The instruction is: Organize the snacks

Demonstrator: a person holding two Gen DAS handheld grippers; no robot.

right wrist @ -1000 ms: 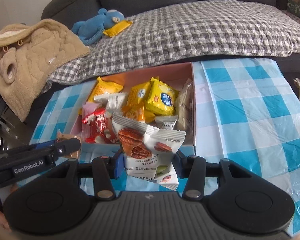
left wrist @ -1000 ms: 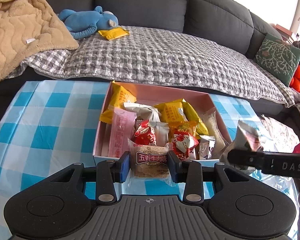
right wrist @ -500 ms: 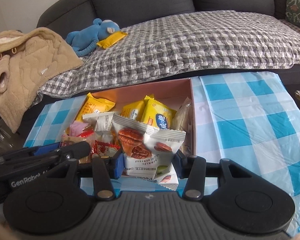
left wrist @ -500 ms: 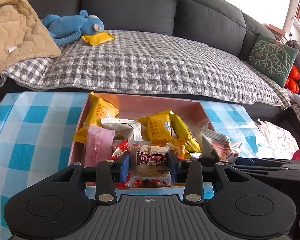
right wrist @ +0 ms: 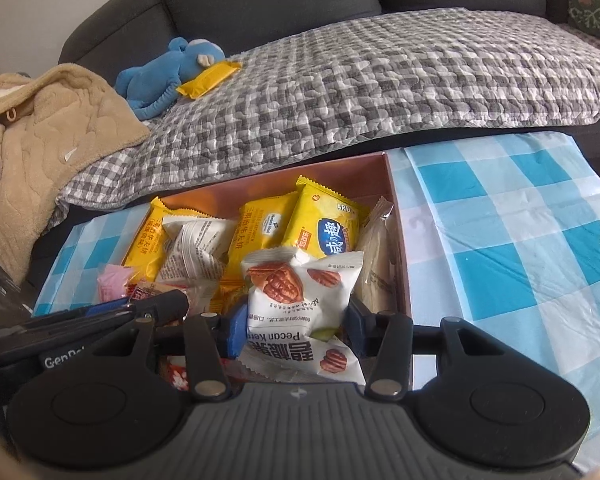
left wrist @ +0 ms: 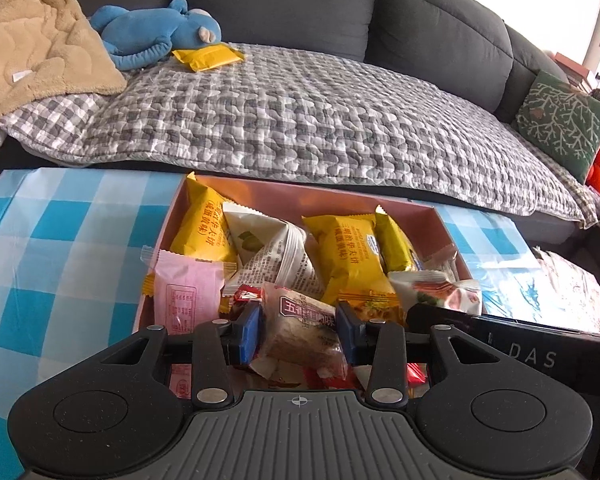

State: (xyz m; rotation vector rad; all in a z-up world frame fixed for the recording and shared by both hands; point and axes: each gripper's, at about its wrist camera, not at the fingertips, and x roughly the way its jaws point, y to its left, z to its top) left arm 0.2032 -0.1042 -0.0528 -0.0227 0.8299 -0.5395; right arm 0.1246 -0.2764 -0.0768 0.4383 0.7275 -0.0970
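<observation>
Taking the pink box on the blue-checked tablecloth as the marker, and starting at its left end: a pink packet leans just inside the near left corner, with yellow packets and a white crinkled one behind it toward the sofa. A second ago both grippers hung back over the cloth short of the box; now both have come forward and down until they are over its near edge.

The left gripper is clamped on a brown meat-snack packet, blue pads pressed into both sides, and that packet now sits above the red wrappers at the near middle of the box. Its jaws have hardly shifted.

Right of it, the right gripper carries a white pecan packet over the near right part of the box, in front of a yellow cracker packet and beside the right wall. Its jaws are opening: the packet is between them, with the pads seemingly just losing their bite, so I take this as the start of a drop.

Both snacks look about to join the pile, so this pair is nearly done. One yellow packet lies well beyond the box on the sofa quilt, against a blue plush toy; it may be next
</observation>
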